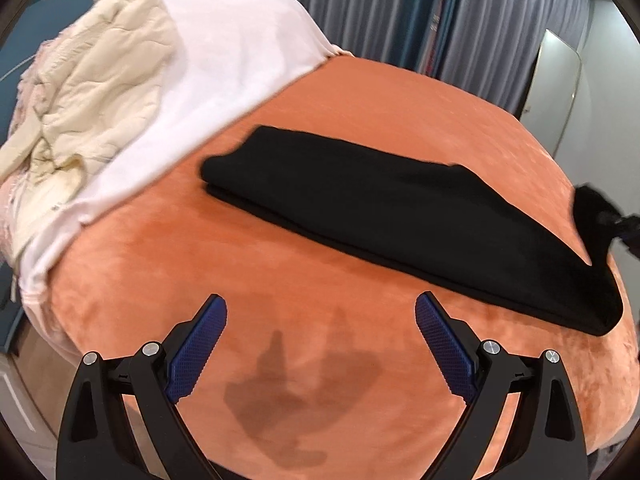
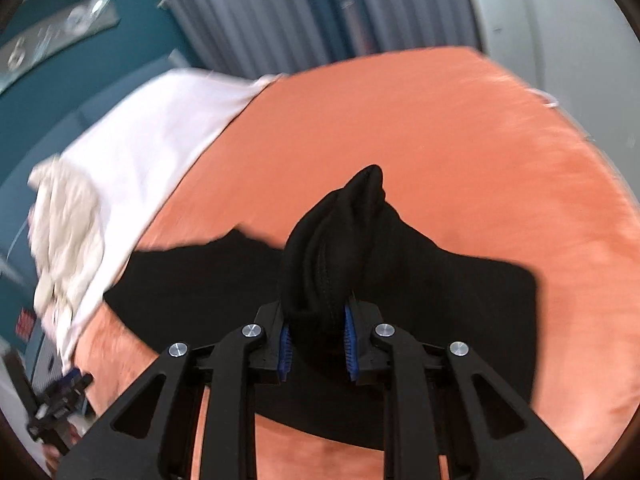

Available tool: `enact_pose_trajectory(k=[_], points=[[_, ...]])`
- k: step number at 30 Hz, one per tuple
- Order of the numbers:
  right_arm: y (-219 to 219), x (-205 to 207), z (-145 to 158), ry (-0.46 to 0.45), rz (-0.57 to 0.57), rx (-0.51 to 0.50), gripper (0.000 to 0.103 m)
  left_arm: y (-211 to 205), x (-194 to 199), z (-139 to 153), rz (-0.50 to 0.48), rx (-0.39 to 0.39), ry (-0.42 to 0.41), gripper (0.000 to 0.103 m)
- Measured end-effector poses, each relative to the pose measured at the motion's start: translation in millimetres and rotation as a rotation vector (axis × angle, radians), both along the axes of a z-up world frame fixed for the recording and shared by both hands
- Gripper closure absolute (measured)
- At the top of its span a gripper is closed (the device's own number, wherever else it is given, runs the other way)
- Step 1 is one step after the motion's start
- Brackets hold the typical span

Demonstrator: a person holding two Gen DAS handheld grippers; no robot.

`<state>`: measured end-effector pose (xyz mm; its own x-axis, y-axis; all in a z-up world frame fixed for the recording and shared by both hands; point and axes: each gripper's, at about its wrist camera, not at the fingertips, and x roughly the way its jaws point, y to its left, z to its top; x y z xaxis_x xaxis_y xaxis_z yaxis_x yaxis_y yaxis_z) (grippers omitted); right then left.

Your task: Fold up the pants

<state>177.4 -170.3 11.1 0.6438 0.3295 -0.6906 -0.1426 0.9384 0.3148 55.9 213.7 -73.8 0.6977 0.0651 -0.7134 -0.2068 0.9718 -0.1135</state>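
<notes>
Bed (image 1: 360,360), wide, covered in an orange plush blanket; a grey shadow of the gripper falls on the cloth near the lens.

Grey pleated curtains (image 1: 380,8) hang behind the bed, beside a teal wall (image 2: 120,60).

White sheet (image 1: 224,60), smooth, covering the far-left part of the bed, its edge meeting the orange blanket.

Black pants (image 1: 380,216), folded into a long flat band, lying on the orange blanket near its middle; one end is lifted off the bed in a bunched peak.

Cream quilted garment (image 1: 92,80), crumpled, resting on the white sheet, well apart from the pants.

Right gripper (image 2: 318,340), black frame with blue ribbed pads, clamped on the gathered end of the pants, cloth bulging up between the fingers.

Left gripper (image 1: 320,344), same make, fingers spread wide with nothing between them, held over bare blanket just beside the pants' near edge.
</notes>
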Motion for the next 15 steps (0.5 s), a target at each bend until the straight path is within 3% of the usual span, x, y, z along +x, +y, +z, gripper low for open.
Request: enact_pose_trajectory(k=[4,9,12,15], points=[[55,11,-48,0.069,0.071,-0.045,0.084,30,-5,3,0.017,0.042,-0.023,0.009],[77,21,-91,0.111,0.086,-0.095,0.076,61,5,-3,0.026,-0.001,-0.017,0.009],[84,9,-84,0.084,0.079,-0.087,0.062,86,27,-15,0.061,-0.094,0.016,0.009],[93,-16,-63,0.012,0.080,-0.138,0.062,120,53,-31,0.138,-0.252,0.061,0.009]])
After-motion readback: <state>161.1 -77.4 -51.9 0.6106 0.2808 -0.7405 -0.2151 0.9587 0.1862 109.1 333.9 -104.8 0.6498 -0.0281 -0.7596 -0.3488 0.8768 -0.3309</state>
